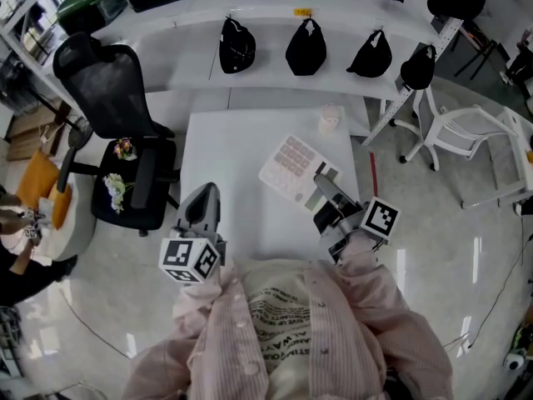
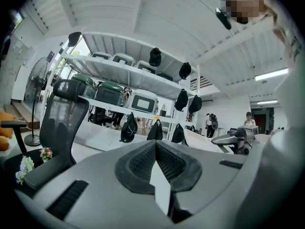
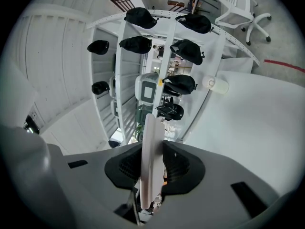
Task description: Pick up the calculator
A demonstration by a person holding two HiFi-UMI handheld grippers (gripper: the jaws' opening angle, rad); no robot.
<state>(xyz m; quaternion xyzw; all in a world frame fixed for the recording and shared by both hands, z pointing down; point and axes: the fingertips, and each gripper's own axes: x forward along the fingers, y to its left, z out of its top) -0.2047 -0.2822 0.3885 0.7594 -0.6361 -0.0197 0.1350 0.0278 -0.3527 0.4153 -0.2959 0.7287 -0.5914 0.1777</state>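
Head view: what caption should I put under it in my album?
The right gripper holds the calculator by its edge over the white table; the left gripper holds nothing.

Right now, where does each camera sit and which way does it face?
Head view: on the person's head, looking steeply down at the white table; shows pink shirt, left tongs, right tongs gripping calculator.
Left gripper view: on the left tongs, facing office chair and shelves; shut empty jaws show.
Right gripper view: on the right tongs, rolled sideways, facing shelves; jaws clamp calculator.
Shared: black caps in all three.
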